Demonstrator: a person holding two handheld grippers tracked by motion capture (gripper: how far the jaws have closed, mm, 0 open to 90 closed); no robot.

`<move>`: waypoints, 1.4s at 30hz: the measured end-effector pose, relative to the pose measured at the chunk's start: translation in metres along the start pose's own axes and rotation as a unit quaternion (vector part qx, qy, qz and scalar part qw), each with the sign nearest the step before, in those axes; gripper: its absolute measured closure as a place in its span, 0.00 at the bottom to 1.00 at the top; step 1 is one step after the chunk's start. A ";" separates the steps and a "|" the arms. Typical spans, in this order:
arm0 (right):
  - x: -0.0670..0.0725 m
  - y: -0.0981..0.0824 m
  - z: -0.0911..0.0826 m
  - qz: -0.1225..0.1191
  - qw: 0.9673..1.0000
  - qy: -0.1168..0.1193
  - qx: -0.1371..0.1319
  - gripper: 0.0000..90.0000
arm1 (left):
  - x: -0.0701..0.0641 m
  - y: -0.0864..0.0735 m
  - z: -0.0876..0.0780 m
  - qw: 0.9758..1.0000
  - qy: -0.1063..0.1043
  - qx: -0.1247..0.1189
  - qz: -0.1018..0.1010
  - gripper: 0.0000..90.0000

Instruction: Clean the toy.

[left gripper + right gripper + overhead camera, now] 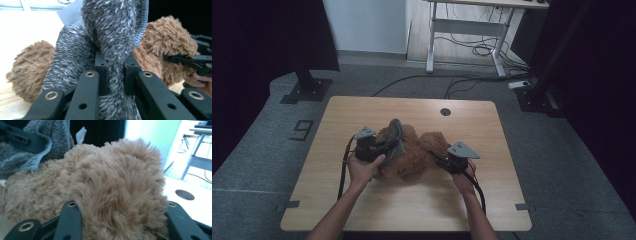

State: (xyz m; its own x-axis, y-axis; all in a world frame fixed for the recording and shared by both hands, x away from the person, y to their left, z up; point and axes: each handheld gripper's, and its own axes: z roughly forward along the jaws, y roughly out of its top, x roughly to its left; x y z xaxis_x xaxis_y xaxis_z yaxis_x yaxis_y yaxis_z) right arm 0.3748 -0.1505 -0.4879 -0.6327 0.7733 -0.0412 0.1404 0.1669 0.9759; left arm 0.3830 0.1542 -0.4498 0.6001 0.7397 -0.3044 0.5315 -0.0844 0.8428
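Note:
A brown plush teddy bear (412,156) lies in the middle of the wooden table (362,205). A fuzzy grey knit garment (394,134) is on its left part and rises above it. My left gripper (384,145) is shut on a fold of this grey garment (112,37), which is pinched between the jaws (115,70). My right gripper (442,159) comes in from the right, and its jaws (121,206) clamp a thick furry part of the bear (112,185). The fur hides its fingertips. Which part of the bear this is I cannot tell.
A round cable hole (445,111) sits near the table's far edge. Behind the table stand a white desk frame (472,30) with cables on the floor and two black stand bases (307,90). Bare wood lies in front of the bear.

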 end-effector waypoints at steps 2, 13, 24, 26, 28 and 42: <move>-0.003 -0.005 -0.002 -0.007 1.000 0.004 0.006 0.60 | -0.002 -0.006 0.004 1.000 -0.004 0.006 0.000 0.87; -0.003 -0.029 -0.024 -0.020 0.999 0.025 0.005 0.57 | -0.022 -0.019 -0.005 1.000 -0.025 0.009 0.014 0.86; 0.008 -0.042 -0.039 -0.051 0.999 0.014 -0.001 0.57 | -0.098 0.029 0.047 0.994 -0.070 0.030 0.078 0.85; 0.009 -0.043 -0.041 -0.056 0.998 0.016 0.000 0.56 | -0.112 0.031 0.066 0.992 -0.072 0.049 0.089 0.85; 0.008 -0.045 -0.043 -0.055 0.998 0.016 0.005 0.56 | -0.119 0.031 0.083 0.991 -0.070 0.069 0.093 0.85; 0.009 -0.051 -0.048 -0.068 0.997 0.014 0.022 0.55 | -0.078 0.010 0.060 0.994 -0.050 0.076 0.056 0.85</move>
State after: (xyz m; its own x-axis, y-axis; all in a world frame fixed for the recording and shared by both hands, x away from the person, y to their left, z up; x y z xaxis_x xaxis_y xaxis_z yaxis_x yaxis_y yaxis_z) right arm 0.3254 -0.1818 -0.5280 -0.6698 0.7237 -0.1662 0.0849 0.2970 0.9511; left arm 0.3775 0.0560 -0.4442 0.7130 0.6509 -0.2605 0.5369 -0.2680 0.7999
